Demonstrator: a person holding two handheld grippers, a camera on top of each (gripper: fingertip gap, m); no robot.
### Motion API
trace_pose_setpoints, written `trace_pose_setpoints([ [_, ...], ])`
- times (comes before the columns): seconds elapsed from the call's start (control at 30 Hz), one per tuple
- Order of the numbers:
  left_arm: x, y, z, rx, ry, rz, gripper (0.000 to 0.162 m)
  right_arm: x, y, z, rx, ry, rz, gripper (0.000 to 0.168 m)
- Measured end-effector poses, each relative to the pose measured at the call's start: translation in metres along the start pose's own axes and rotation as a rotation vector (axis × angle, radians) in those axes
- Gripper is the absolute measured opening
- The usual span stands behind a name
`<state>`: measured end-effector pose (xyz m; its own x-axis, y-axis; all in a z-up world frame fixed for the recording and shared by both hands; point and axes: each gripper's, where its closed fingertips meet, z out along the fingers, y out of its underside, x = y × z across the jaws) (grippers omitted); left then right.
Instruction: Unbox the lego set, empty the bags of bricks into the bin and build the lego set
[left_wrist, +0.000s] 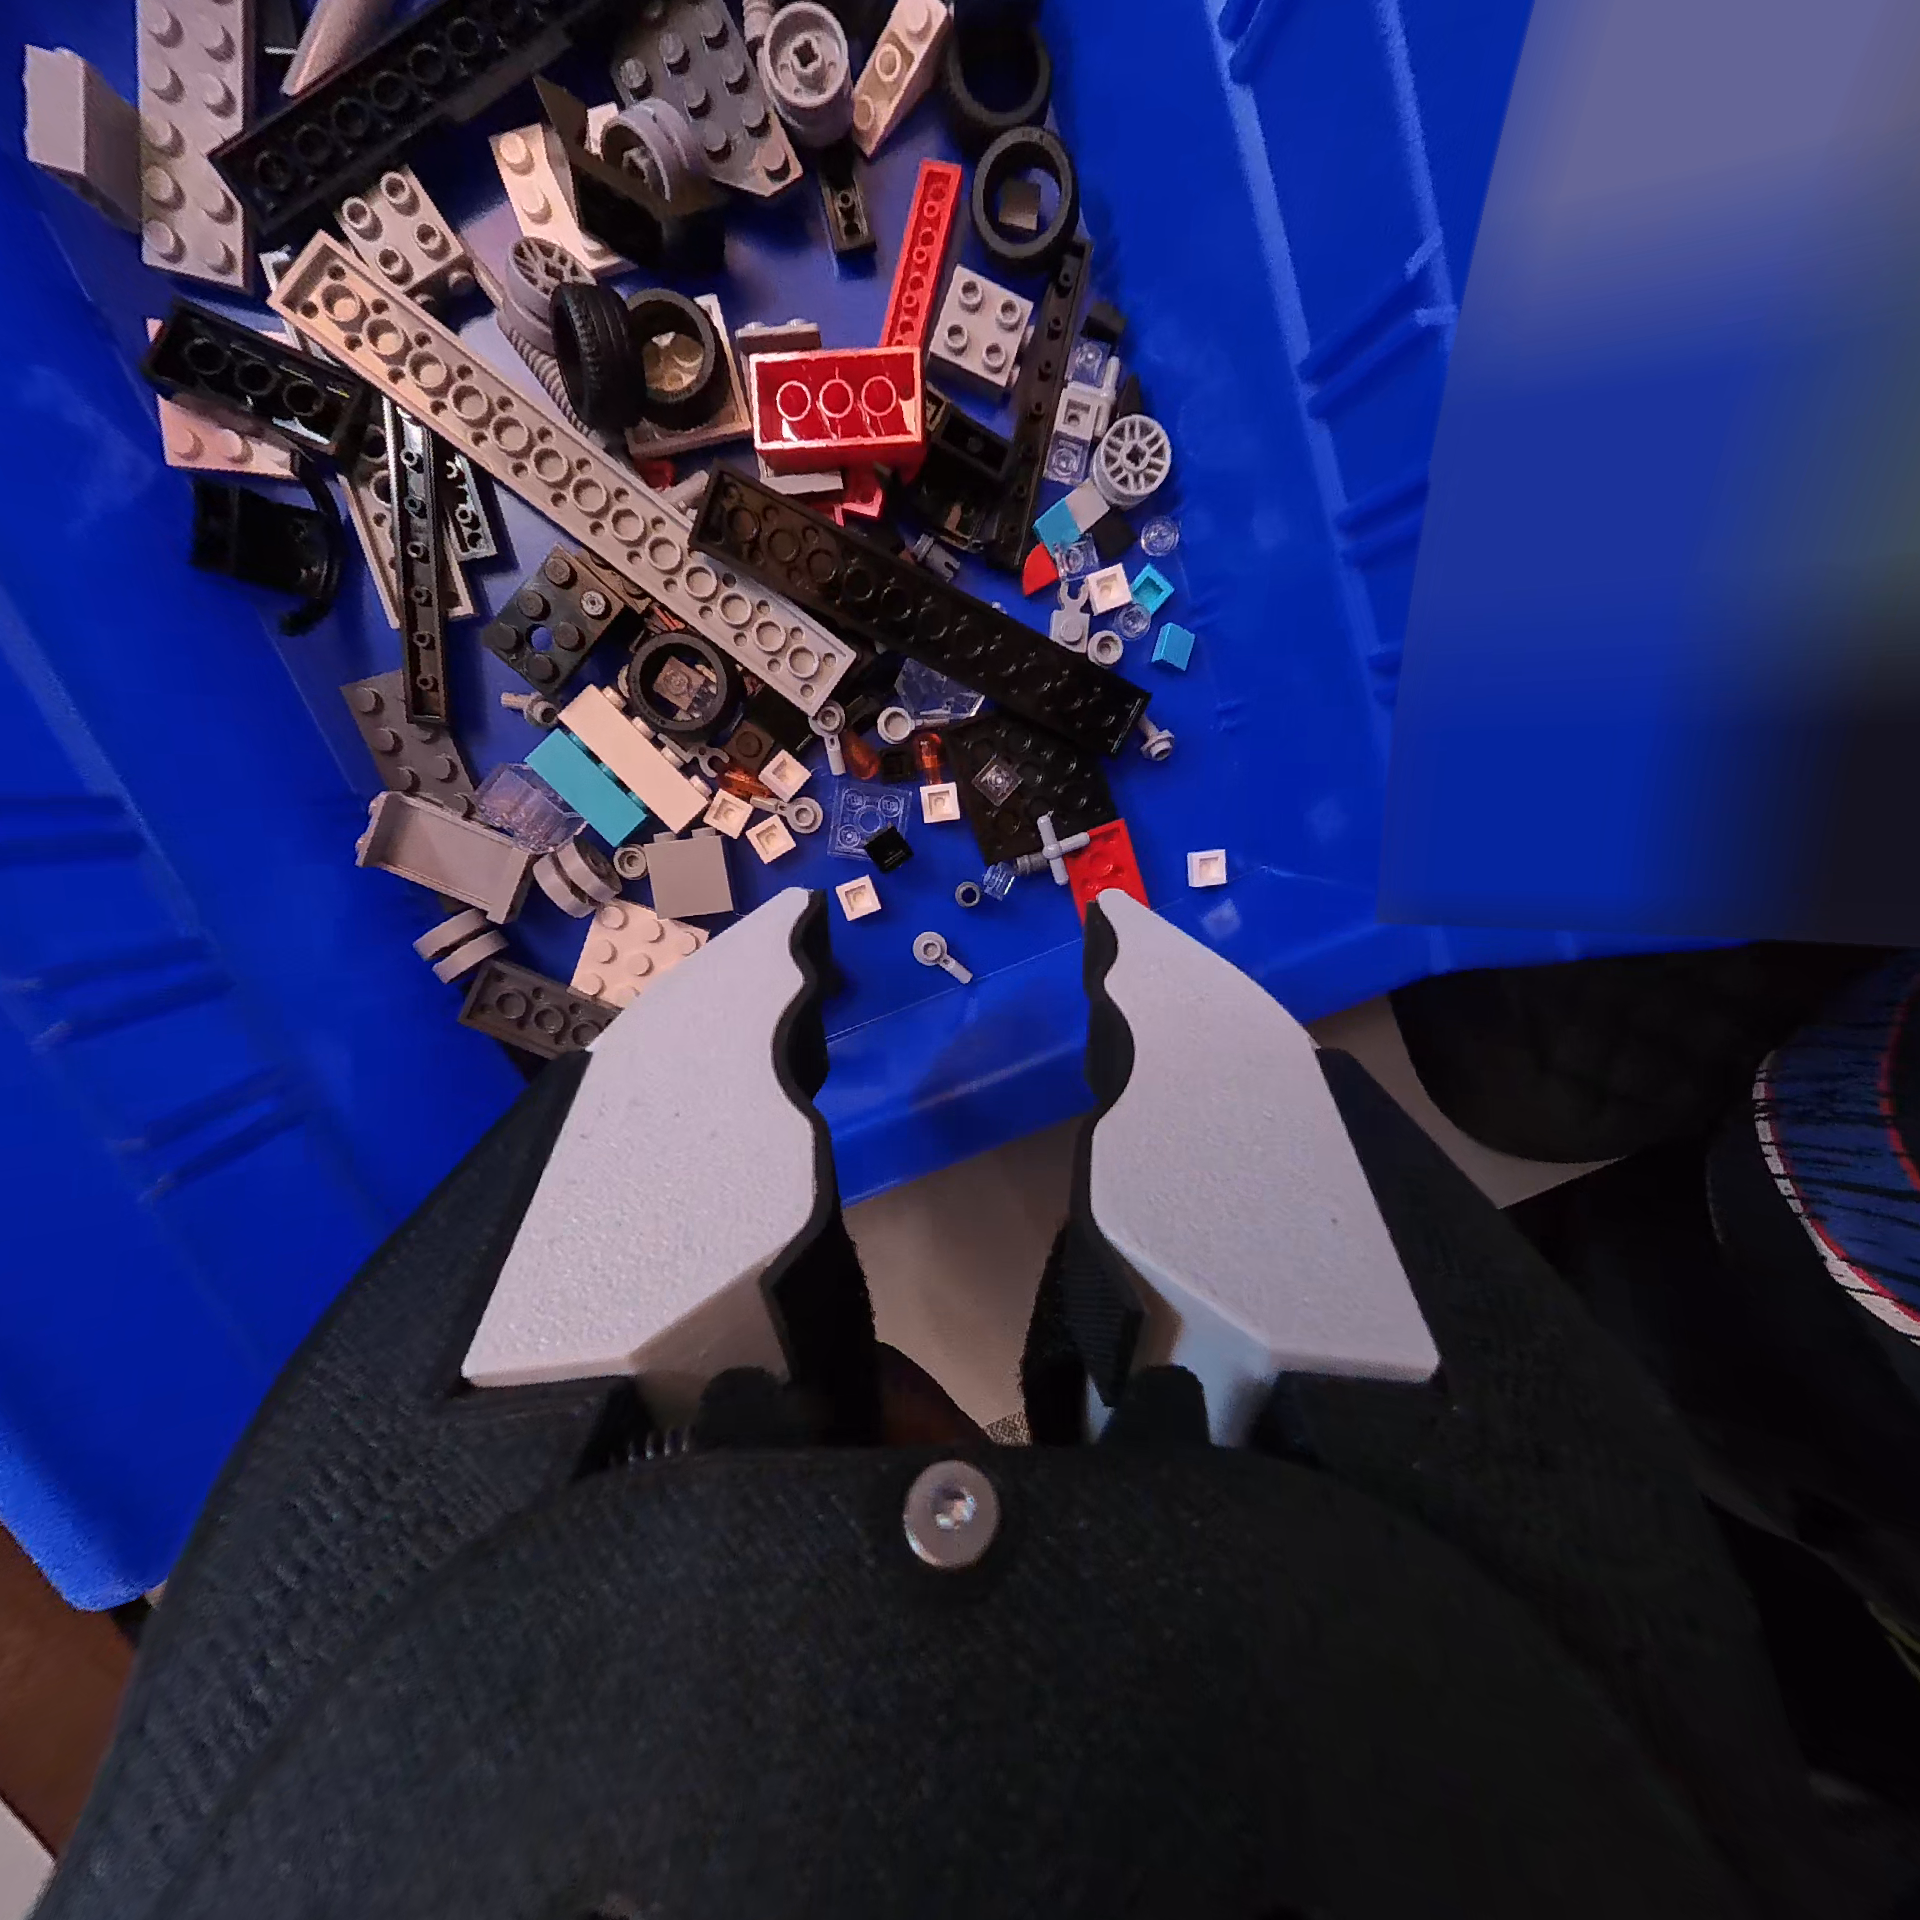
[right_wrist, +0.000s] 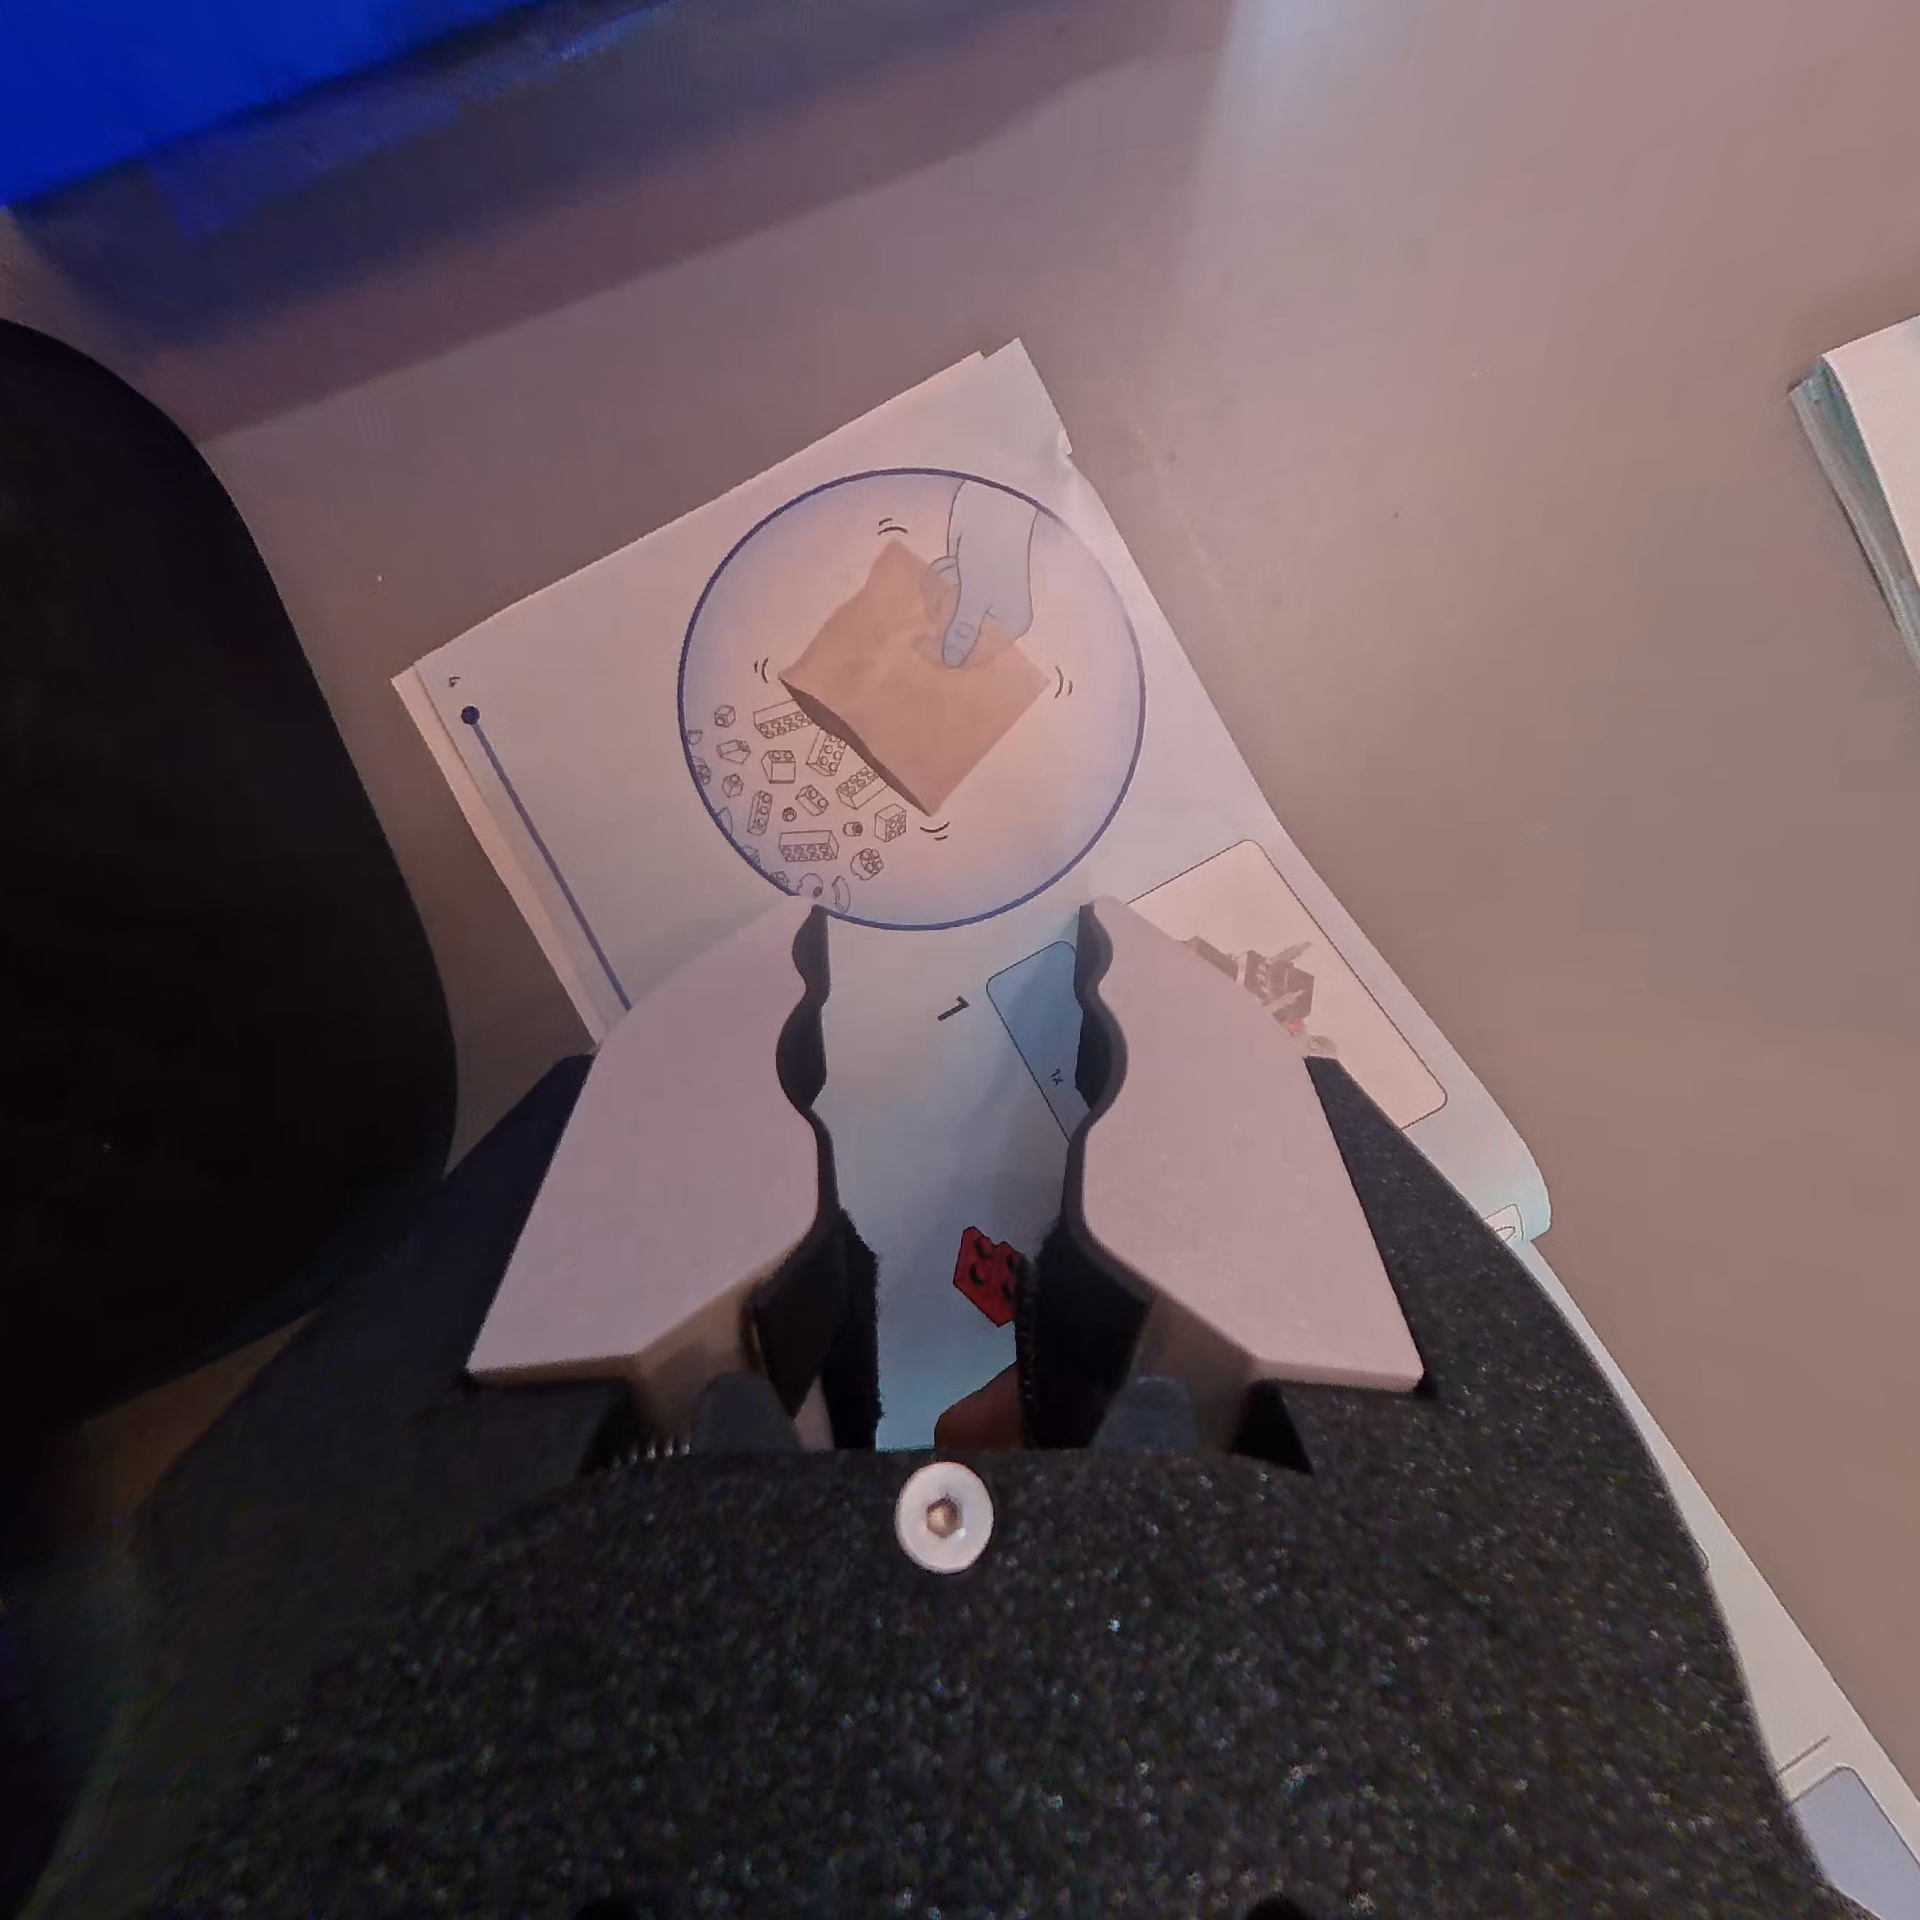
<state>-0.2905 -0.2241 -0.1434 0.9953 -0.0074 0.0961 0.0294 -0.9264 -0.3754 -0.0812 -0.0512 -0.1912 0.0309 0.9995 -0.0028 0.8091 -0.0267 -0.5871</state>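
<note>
The blue bin (left_wrist: 1247, 312) holds a loose heap of bricks: a red brick (left_wrist: 836, 407), a long grey plate (left_wrist: 561, 468), a long black plate (left_wrist: 914, 608), black tyres (left_wrist: 1023, 192) and many small pieces. My left gripper (left_wrist: 956, 914) is open and empty, its tips over the bin's near rim, just above the small pieces. My right gripper (right_wrist: 948, 920) is open and empty, hovering over the open instruction booklet (right_wrist: 904, 727) that lies flat on the table.
The bin's near wall (left_wrist: 997, 1070) is under the left fingers. A dark sleeve or clothed arm (left_wrist: 1714, 1195) is at the right of the left view. A dark rounded thing (right_wrist: 177, 831) is left of the booklet. More paper (right_wrist: 1870, 488) lies at the far right edge.
</note>
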Motion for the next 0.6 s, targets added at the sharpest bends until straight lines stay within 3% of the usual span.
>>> trace_pose_setpoints([
  [0.33,0.007,-0.004,-0.001,0.019,0.040,0.003,0.047,0.000,0.000,0.000,0.002,0.000,-0.002,0.046],
  [0.5,0.007,-0.001,-0.015,0.040,0.012,-0.006,0.047,0.000,-0.001,0.000,0.008,0.007,0.009,0.046],
  [0.6,0.020,0.010,-0.025,0.057,0.082,0.003,0.047,0.001,-0.001,0.000,0.008,0.008,0.010,0.046],
])
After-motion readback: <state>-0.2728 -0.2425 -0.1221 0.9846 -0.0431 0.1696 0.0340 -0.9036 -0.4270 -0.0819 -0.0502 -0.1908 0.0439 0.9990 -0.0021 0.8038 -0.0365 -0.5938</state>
